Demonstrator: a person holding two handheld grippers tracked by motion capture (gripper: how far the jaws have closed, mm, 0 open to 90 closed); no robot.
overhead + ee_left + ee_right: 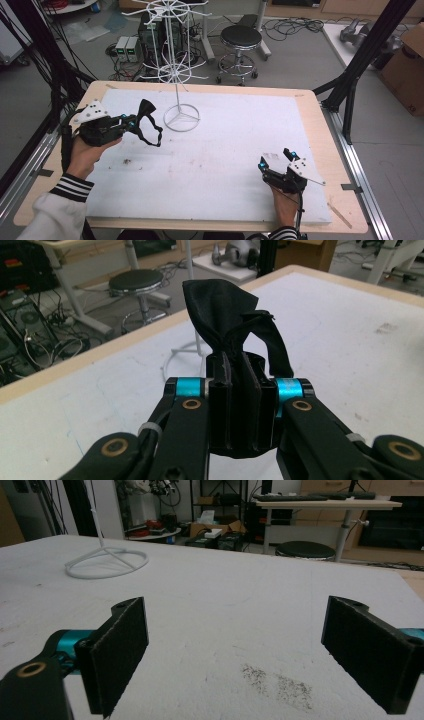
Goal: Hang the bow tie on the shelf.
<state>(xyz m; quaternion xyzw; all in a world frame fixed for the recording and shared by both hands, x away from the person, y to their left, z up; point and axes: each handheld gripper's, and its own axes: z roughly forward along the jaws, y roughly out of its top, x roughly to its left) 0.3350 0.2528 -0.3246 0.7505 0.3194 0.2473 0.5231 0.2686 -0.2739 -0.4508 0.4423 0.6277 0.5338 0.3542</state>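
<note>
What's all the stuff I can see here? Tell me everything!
White mat: one, white with dark smudges, covering most of the tabletop.
Table: one, light wood, its rim showing around the mat.
Wire rack stand: one, white, ring base on the mat's far middle, spoked arms up the pole.
Black cloth piece with strap: one, black, pinched in the left tool, above the mat.
Stool: one, black seat on metal legs, on the floor beyond the table.
Cardboard box: one, brown, at the right edge.
Left tool: one, black with blue joints, closed on the cloth.
Right tool: one, black, jaws wide apart, near right of the mat.
Hands: two, in striped cuffs.
</note>
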